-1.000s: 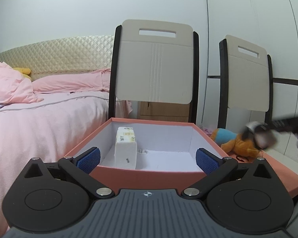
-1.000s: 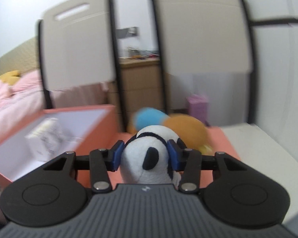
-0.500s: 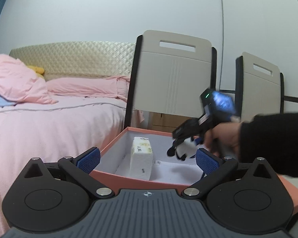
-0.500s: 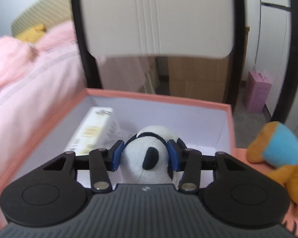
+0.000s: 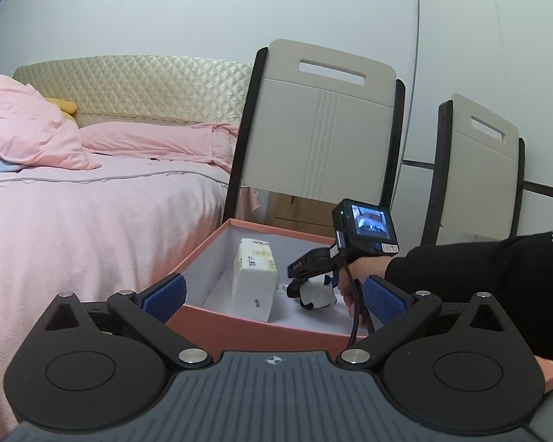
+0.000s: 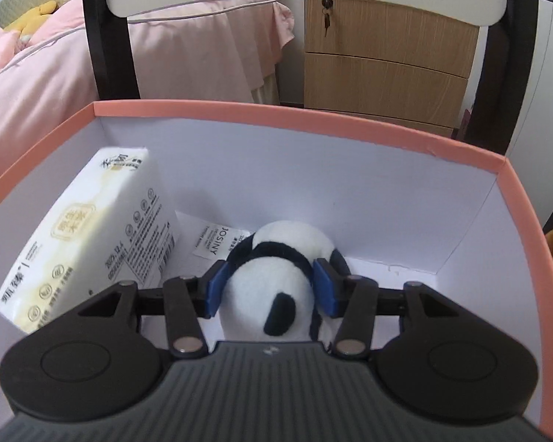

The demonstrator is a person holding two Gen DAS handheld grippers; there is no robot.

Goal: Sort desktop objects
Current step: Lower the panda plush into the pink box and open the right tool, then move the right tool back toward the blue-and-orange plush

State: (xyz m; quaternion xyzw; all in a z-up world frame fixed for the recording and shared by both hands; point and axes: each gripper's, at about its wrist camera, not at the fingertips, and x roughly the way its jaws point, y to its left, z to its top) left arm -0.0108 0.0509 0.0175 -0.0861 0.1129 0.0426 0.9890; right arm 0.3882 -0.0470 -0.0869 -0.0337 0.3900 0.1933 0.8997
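The right gripper (image 6: 271, 287) pinches a panda plush (image 6: 276, 276) low inside the pink box (image 6: 261, 112), beside a tissue pack (image 6: 88, 235); a floor label reads "JOSINY". The left gripper (image 5: 272, 298) hangs spread wide, empty, before the box.

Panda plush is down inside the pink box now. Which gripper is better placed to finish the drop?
Right. The right gripper is shut on the panda plush, low inside the pink box beside the tissue pack. The left gripper is open, holds nothing and sits outside the box's near wall.
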